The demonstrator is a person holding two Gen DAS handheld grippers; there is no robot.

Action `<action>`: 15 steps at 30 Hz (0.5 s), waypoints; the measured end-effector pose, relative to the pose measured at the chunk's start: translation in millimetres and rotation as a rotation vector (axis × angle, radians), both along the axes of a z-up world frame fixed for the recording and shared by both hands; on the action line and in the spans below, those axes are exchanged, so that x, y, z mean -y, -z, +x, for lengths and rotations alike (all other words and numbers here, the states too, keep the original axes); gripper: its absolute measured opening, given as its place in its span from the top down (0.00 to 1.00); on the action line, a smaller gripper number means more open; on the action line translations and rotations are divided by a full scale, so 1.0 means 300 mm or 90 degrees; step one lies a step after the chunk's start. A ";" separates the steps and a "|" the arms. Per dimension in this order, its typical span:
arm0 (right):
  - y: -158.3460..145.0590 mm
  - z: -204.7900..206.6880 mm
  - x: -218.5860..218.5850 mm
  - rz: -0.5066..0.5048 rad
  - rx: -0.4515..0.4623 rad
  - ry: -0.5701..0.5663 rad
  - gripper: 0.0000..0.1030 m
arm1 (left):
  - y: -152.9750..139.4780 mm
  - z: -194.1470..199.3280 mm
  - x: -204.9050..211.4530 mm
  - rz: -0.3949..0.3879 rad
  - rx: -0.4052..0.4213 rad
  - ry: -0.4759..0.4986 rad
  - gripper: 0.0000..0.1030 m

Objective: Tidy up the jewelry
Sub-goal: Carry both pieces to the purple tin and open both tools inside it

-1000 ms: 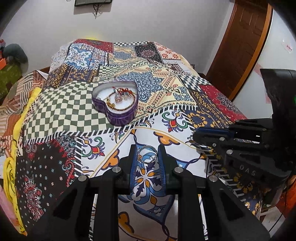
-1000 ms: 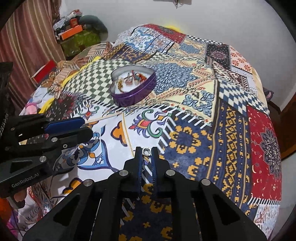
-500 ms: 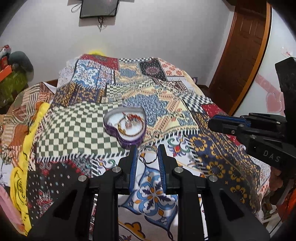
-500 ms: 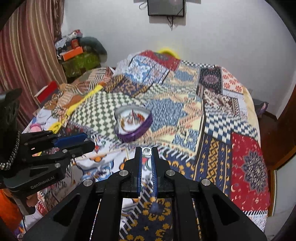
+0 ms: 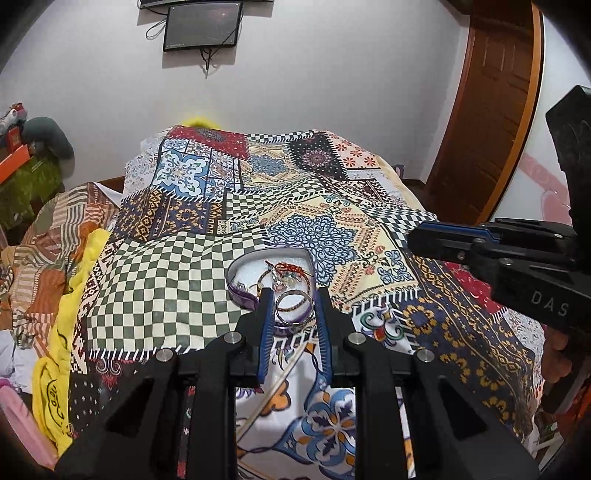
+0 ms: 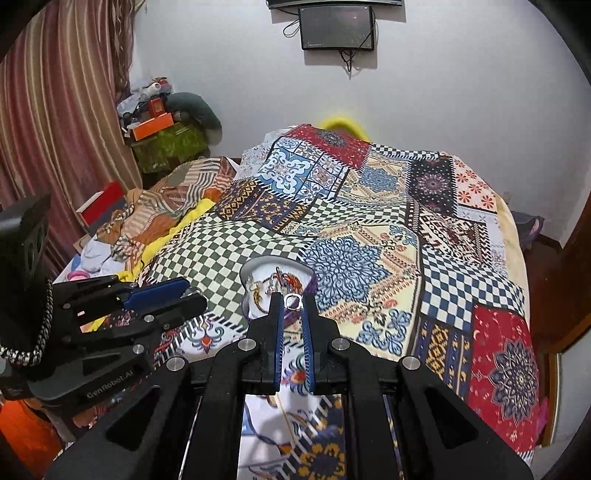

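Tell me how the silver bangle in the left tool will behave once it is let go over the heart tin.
The silver bangle keeps its round shape between the left tool tips, so it is probably rigid. Thin and hollow-centred, it looks light. Being round and smooth, it may roll or slide unless dropped flat inside the heart-shaped tin.

White wall (image 5: 332, 74) behind bed, small dark wall screen (image 5: 202, 25) mounted high, cables dangling below. Patchwork bedspread (image 6: 369, 206) covers bed. Brown wooden door (image 5: 491, 110) at right. Striped reddish curtain (image 6: 55, 110) at left. Cluttered pile beside it: green box (image 6: 170, 146), orange box (image 6: 153, 126). Yellow cloth (image 5: 62, 332) along bed's left edge.
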State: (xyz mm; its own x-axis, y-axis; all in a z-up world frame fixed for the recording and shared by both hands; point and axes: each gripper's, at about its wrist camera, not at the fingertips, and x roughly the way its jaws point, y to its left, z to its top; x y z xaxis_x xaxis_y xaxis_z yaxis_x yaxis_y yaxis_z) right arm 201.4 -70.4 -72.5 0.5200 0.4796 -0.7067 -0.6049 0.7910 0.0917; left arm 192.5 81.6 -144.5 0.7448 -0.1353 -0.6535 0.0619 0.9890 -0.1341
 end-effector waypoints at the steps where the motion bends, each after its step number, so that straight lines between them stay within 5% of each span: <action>1: 0.005 0.010 -0.010 -0.002 -0.002 -0.002 0.92 | 0.004 0.006 -0.003 0.000 -0.001 0.000 0.80; 15: 0.143 0.166 -0.134 -0.035 -0.089 -0.039 0.92 | 0.144 0.156 -0.039 -0.032 -0.059 0.013 0.80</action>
